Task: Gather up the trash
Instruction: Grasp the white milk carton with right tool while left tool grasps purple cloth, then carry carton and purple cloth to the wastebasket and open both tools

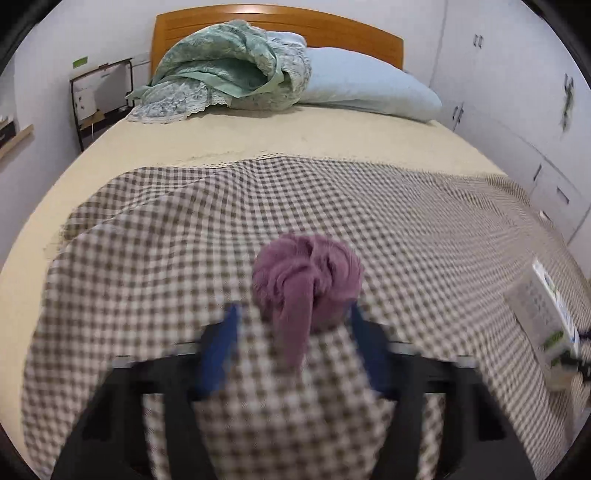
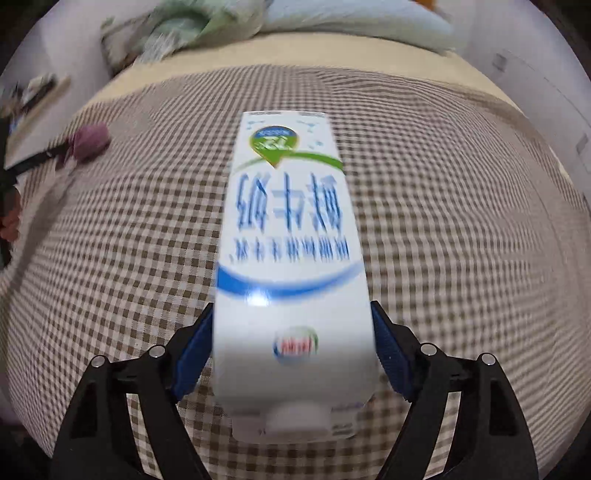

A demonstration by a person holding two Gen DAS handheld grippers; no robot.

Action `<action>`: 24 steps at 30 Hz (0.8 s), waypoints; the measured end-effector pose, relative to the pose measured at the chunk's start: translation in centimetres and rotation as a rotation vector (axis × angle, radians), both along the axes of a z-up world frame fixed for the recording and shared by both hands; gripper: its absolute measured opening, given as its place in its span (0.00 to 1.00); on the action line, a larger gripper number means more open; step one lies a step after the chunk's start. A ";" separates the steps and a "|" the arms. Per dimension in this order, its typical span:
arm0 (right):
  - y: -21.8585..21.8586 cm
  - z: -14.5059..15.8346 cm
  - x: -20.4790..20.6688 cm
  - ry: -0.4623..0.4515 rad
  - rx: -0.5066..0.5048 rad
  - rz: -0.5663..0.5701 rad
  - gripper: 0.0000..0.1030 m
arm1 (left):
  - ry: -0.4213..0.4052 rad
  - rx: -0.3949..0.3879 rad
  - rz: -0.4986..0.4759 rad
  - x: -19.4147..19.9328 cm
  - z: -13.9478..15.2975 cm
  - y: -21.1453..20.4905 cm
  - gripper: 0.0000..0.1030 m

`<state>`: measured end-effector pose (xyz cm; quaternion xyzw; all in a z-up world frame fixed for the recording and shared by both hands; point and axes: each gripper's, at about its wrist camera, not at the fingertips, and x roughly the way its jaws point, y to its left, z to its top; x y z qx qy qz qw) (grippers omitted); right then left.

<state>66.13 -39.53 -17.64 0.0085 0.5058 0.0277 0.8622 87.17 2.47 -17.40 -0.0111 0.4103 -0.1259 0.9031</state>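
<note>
Nearby, pillow point(image 1: 369, 86) and green quilt point(image 1: 225, 70) crowd the headboard point(image 1: 332, 26).

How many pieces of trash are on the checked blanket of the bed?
2. A crumpled purple cloth sits between the left gripper's blue fingers; a white milk carton lies between the right gripper's fingers. More may lie outside both views.
</note>
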 end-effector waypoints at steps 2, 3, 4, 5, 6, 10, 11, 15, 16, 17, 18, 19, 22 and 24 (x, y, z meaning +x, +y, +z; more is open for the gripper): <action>-1.1 -1.0 -2.5 -0.041 -0.012 -0.052 0.74 | 0.057 0.003 0.004 0.8 -0.6 -0.6 0.00; -1.0 -1.1 -3.7 -0.062 -0.020 -0.064 0.74 | 0.062 0.004 0.021 0.5 -0.7 -0.6 0.00; -0.4 -1.1 -4.7 -0.098 -0.034 -0.073 0.74 | 0.063 -0.017 0.026 -0.2 -0.5 -0.6 0.00; 0.2 -1.1 -5.4 -0.133 -0.052 -0.083 0.73 | 0.065 -0.033 0.031 -0.7 -0.3 -0.5 0.00; 0.4 -1.0 -5.4 -0.152 -0.065 -0.094 0.70 | 0.065 -0.039 0.043 -1.8 0.2 -0.5 0.00; 0.0 -0.3 -7.7 -0.154 -0.021 -0.163 0.68 | 0.054 -0.032 0.059 -7.9 3.8 -0.3 0.00; 0.4 0.4 -8.7 -0.154 -0.007 -0.168 0.68 | 0.061 -0.020 0.062 -9.4 4.8 -0.3 0.00; -0.3 3.0 -14.1 -0.140 0.032 -0.188 0.68 | 0.082 -0.032 0.072 -16.3 9.1 0.2 0.00; -0.6 3.6 -16.2 -0.134 0.038 -0.191 0.68 | 0.071 -0.045 0.060 -18.4 10.4 0.1 0.00; -0.9 4.1 -18.3 -0.133 0.040 -0.200 0.68 | 0.060 -0.052 0.048 -20.1 11.4 -0.3 0.00; -1.0 4.4 -19.2 -0.135 0.038 -0.203 0.68 | 0.049 -0.053 0.032 -22.0 12.5 -0.7 0.00; -1.6 5.0 -22.0 -0.144 0.030 -0.211 0.68 | 0.042 -0.058 0.013 -24.0 13.6 -1.3 0.00; -3.7 6.4 -28.6 -0.166 0.019 -0.258 0.68 | 0.020 -0.082 -0.044 -29.4 16.3 -3.9 0.00; -6.2 7.2 -34.2 -0.188 0.013 -0.319 0.68 | -0.003 -0.085 -0.088 -32.7 17.6 -6.4 0.00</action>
